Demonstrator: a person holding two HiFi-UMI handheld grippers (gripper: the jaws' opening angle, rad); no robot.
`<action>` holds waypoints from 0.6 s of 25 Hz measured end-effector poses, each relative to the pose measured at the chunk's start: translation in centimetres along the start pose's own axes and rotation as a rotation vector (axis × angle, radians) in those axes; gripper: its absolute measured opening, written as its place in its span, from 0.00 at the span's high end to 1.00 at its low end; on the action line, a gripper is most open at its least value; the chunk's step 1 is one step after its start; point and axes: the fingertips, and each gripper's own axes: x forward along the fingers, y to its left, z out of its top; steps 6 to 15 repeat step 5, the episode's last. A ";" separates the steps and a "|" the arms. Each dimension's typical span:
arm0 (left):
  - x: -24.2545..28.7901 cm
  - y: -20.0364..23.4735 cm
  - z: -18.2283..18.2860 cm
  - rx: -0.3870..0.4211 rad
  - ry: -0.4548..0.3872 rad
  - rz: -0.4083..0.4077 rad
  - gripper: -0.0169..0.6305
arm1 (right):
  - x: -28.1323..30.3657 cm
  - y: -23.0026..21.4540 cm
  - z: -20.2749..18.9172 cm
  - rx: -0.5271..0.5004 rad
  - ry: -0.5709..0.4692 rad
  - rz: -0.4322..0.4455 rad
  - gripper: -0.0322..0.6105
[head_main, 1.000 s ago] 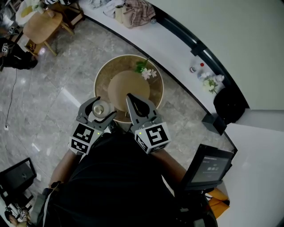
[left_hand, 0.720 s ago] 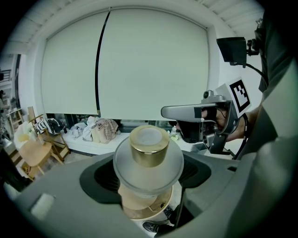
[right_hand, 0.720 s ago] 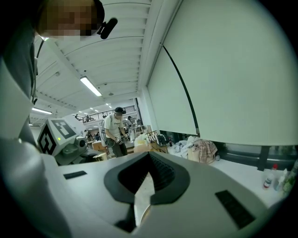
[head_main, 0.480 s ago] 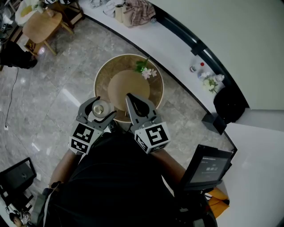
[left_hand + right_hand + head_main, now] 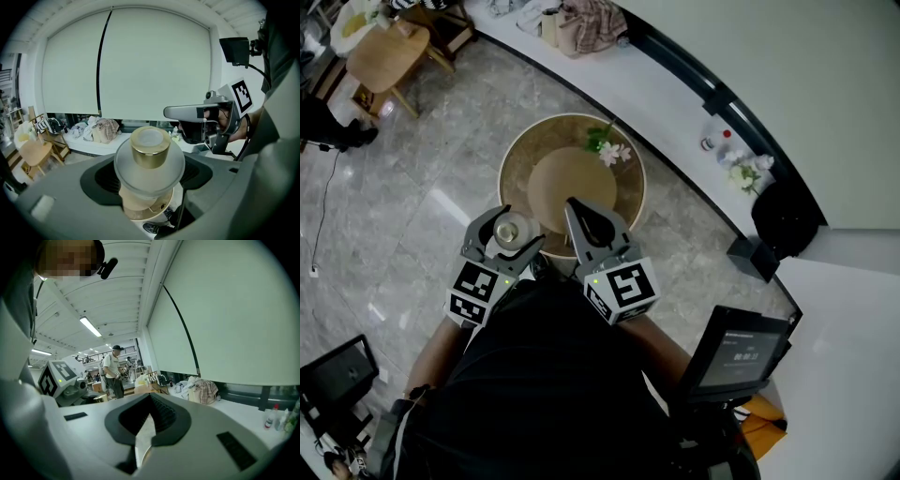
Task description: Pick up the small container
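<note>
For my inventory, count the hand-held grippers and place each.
2. The left hand-held gripper clamps the small container; the right hand-held gripper, shut and empty, sits beside it. None looks hidden.

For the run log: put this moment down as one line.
left tool: shut on small container | right tool: shut, empty

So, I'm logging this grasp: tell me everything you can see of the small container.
The small frosted-glass container is a squat, rounded, translucent white jar with a shiny gold cylindrical cap on top. It stands upright, clamped at its sides between the jaws of the left tool. It appears held clear above the near edge of the round wooden table. Nothing else touches it.
</note>
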 end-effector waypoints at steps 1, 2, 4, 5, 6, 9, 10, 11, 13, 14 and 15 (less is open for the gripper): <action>0.0 -0.1 0.0 0.000 0.001 0.000 0.45 | 0.0 0.0 0.0 0.000 0.000 0.001 0.96; 0.0 -0.1 -0.1 0.000 0.001 0.001 0.45 | -0.1 0.0 -0.1 0.000 -0.001 0.002 0.96; 0.1 -0.2 -0.1 0.000 0.001 0.002 0.45 | -0.1 0.0 -0.1 0.000 -0.002 0.003 0.96; 0.1 -0.3 -0.1 0.000 0.002 0.002 0.45 | -0.2 0.0 -0.1 0.000 -0.003 0.004 0.96; 0.1 -0.3 -0.1 0.000 0.002 0.002 0.45 | -0.2 0.0 -0.1 0.000 -0.003 0.004 0.96; 0.1 -0.3 -0.1 0.000 0.002 0.002 0.45 | -0.2 0.0 -0.1 0.000 -0.003 0.004 0.96; 0.1 -0.3 -0.1 0.000 0.002 0.002 0.45 | -0.2 0.0 -0.1 0.000 -0.003 0.004 0.96; 0.1 -0.3 -0.1 0.000 0.002 0.002 0.45 | -0.2 0.0 -0.1 0.000 -0.003 0.004 0.96; 0.1 -0.3 -0.1 0.000 0.002 0.002 0.45 | -0.2 0.0 -0.1 0.000 -0.003 0.004 0.96; 0.1 -0.3 -0.1 0.000 0.002 0.002 0.45 | -0.2 0.0 -0.1 0.000 -0.003 0.004 0.96; 0.1 -0.3 -0.1 0.000 0.002 0.002 0.45 | -0.2 0.0 -0.1 0.000 -0.003 0.004 0.96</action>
